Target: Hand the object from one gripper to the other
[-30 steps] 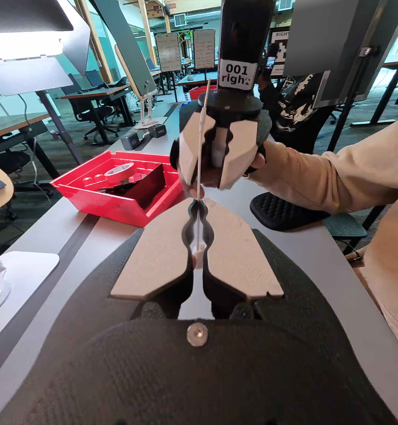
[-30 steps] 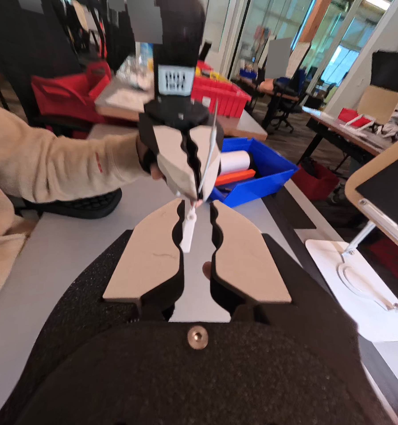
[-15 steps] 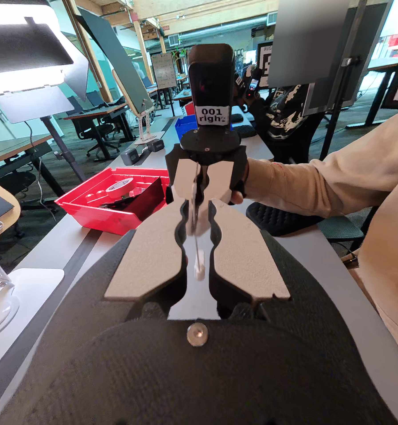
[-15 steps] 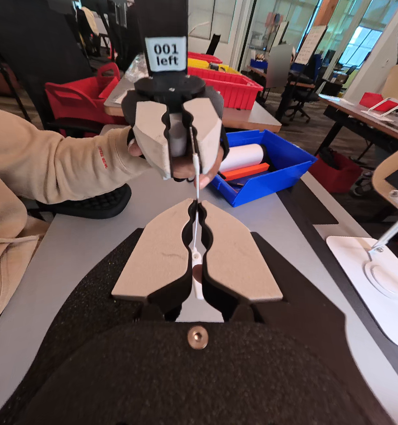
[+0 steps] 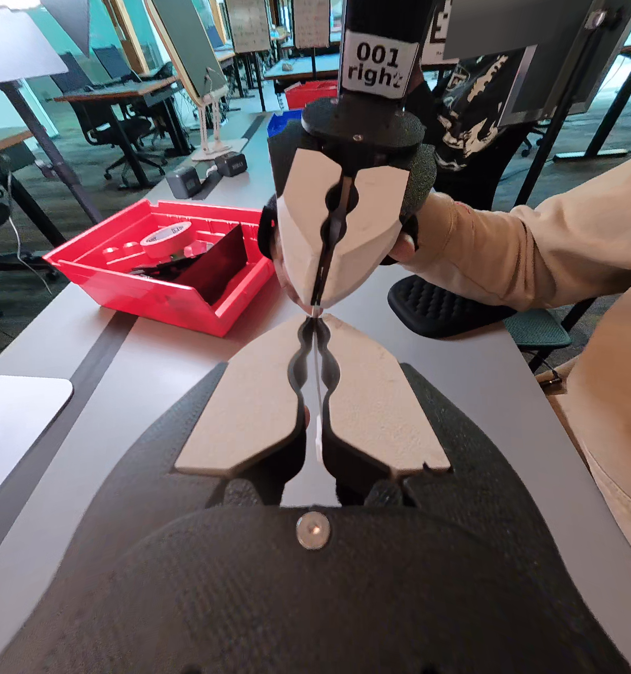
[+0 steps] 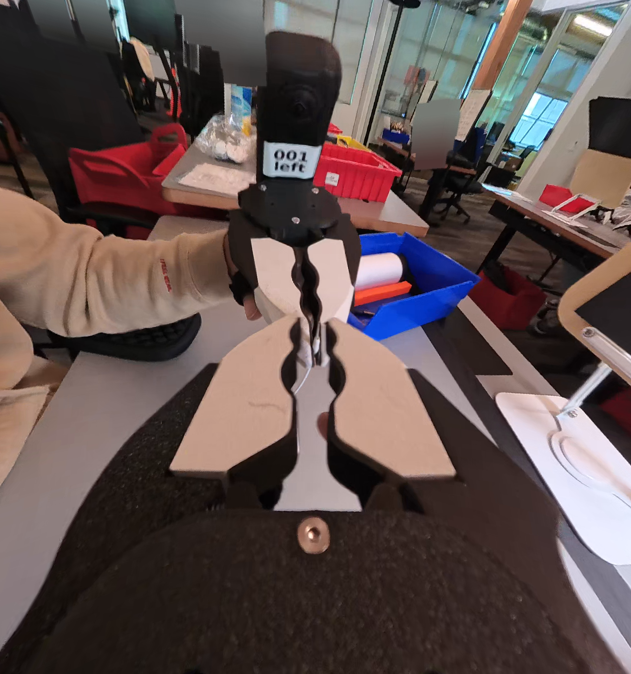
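White cord (image 5: 317,383), thin and pale with a small plug at its near end, runs straight down the slot between the fingers of the left gripper (image 5: 314,320). That gripper's tips are pressed together on the cord, and the plug hangs back inside the slot, above the grey table (image 5: 142,364). The right gripper (image 5: 317,308) meets it nose to nose, tips almost touching, with a short bit of cord bridging the two.

From the right wrist view the right gripper (image 6: 314,322) has its fingers a little apart. The table shows through the gap, and the tip of the left gripper (image 6: 312,328) sits between them. A loose curve of the cord (image 6: 304,379) lies in that gap; whether the fingers touch it I cannot tell.

Both tools are held up over the table by hands in beige sleeves (image 5: 525,248). A dark strip (image 5: 98,350) runs along the tabletop. A red bin (image 5: 153,291) with a tape roll (image 5: 166,239) stands on one side of the grippers. On the other side is a blue bin (image 6: 416,310) holding a white roll (image 6: 379,270) and an orange piece (image 6: 381,291). A black padded rest (image 5: 441,313) lies at the table edge (near the sleeve). Beyond are more desks, office chairs and red bins.
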Demonstrator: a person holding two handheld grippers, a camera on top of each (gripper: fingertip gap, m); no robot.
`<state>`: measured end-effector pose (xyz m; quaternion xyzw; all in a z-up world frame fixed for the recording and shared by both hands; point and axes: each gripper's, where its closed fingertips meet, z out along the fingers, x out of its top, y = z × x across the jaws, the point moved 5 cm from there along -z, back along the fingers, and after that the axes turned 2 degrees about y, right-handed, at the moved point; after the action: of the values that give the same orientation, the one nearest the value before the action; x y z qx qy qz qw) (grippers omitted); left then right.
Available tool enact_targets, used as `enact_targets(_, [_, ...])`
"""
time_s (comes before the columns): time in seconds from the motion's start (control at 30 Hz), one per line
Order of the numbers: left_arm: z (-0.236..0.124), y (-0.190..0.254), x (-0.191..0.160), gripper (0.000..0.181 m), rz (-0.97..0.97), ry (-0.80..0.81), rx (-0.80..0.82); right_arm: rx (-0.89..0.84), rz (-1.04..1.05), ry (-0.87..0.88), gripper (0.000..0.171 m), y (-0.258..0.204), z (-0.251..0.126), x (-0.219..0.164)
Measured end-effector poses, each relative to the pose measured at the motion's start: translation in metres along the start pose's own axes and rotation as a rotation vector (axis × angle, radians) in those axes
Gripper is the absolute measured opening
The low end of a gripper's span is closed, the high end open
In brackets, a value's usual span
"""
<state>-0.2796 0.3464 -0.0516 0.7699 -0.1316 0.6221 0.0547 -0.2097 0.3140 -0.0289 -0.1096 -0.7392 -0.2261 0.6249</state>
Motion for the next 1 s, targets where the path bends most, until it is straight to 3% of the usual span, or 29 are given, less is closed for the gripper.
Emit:
enact_targets(0.03, [0.002,0.0,-0.002,0.002,0.002,-0.009,-0.002,-0.009,-0.017,-0.026,0.001,0.0,0.002,-0.004])
enact_targets(0.1, [0.001,0.001,-0.002,0.002,-0.003,0.004,-0.007,0.001,-0.033,-0.04,0.0,0.0,0.002,-0.005])
enact_targets(0.17, [-0.005,-0.005,0.0,0.019,-0.007,0.03,0.02,-0.004,-0.025,-0.007,0.0,0.003,-0.007,0.002])
enact_targets(0.3, [-0.025,-0.022,0.0,0.02,-0.045,0.076,0.083,-0.128,-0.022,0.034,0.0,0.024,-0.046,0.018])
enact_targets(0.53, [-0.031,-0.027,-0.001,0.02,-0.05,0.077,0.114,-0.493,-0.096,-0.287,0.0,0.069,-0.108,-0.007])
enact_targets(0.83, [-0.017,-0.023,-0.011,0.02,-0.023,0.006,0.099,-0.314,-0.095,-0.258,0.0,0.048,-0.052,-0.013])
enact_targets(1.0, [-0.019,-0.024,-0.01,0.02,-0.024,0.012,0.106,-0.364,-0.085,-0.302,0.0,0.057,-0.065,-0.018])
